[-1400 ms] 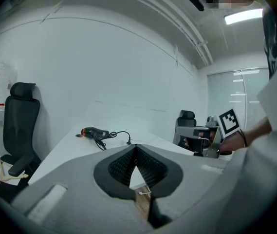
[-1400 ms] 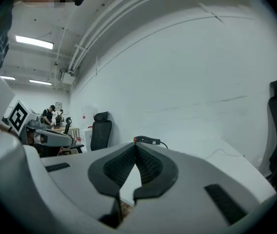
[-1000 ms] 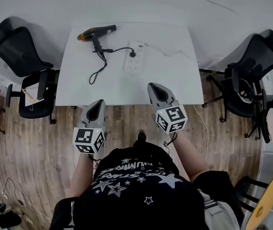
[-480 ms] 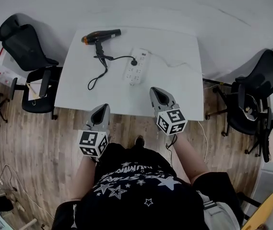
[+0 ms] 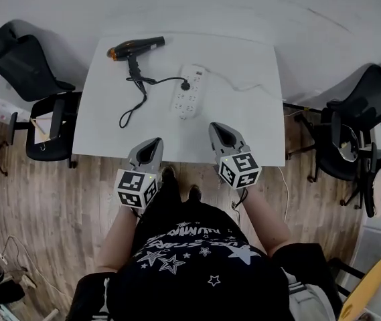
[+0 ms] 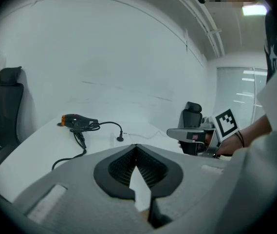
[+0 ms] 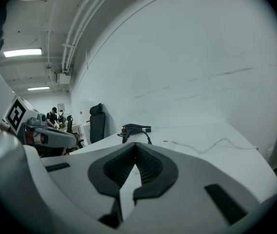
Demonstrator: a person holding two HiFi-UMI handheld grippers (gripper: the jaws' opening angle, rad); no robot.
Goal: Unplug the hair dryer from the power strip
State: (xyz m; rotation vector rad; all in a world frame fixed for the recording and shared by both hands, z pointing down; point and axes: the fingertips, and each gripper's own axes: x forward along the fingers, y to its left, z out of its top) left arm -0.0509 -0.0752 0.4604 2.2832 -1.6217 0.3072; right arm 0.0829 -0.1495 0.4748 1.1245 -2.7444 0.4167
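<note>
A black hair dryer (image 5: 135,46) with an orange nozzle lies at the far left of the white table (image 5: 244,126). Its black cord loops down the table, and its plug (image 5: 186,85) sits in the white power strip (image 5: 188,91) at the table's middle. Both grippers hover at the near edge, short of the strip. My left gripper (image 5: 151,143) is shut and empty, and so is my right gripper (image 5: 215,127). In the left gripper view the dryer (image 6: 75,121) and plug (image 6: 120,139) lie beyond the closed tips (image 6: 136,146). In the right gripper view the dryer (image 7: 136,128) shows just past the tips (image 7: 135,144).
Black office chairs stand at the table's left (image 5: 33,65) and right (image 5: 357,99). The strip's white cable (image 5: 244,89) runs off to the right over the table. A white wall backs the table, with wood floor (image 5: 56,206) in front.
My left gripper has moved right and forward to the table's near edge. My right gripper has shifted only slightly. Both stay shut.
</note>
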